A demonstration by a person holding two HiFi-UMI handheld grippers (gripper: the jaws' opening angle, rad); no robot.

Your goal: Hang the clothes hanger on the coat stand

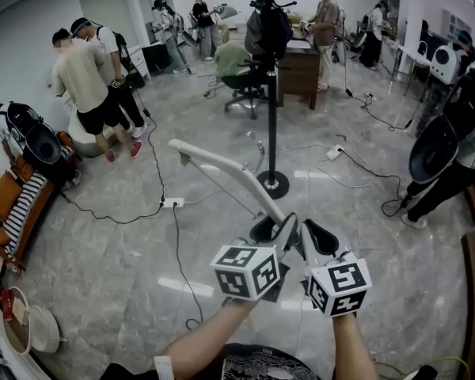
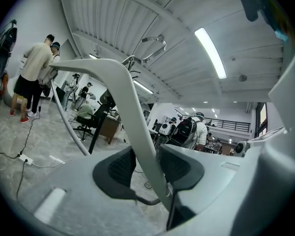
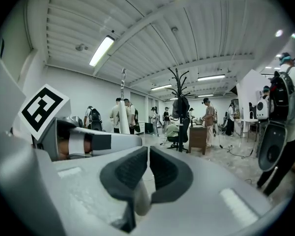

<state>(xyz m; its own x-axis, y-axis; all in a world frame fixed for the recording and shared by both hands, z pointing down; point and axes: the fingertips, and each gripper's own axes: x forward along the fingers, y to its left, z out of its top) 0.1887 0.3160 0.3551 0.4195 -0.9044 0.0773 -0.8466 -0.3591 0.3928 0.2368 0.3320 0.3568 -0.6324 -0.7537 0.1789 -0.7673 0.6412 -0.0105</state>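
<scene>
A white clothes hanger [image 1: 222, 179] with a metal hook [image 1: 258, 150] is held out low over the floor. Both grippers grip its near end. My left gripper [image 1: 283, 229] is shut on the hanger's arm [image 2: 132, 107], which runs up between the pads toward the hook [image 2: 155, 41]. My right gripper [image 1: 315, 236] is just to the right, its jaws nearly together on the white end of the hanger [image 3: 140, 199]. The black coat stand [image 1: 269, 77] stands ahead on a round base [image 1: 272, 184], a dark bag hanging near its top. It also shows as the coat stand [image 3: 180, 107] straight ahead in the right gripper view.
Cables and a power strip [image 1: 172, 203] lie on the glossy floor left of the stand. An office chair [image 1: 245, 81] and a wooden desk [image 1: 299, 70] are behind it. People stand at the left [image 1: 91, 77] and back. A person with dark round equipment [image 1: 432, 150] is at the right.
</scene>
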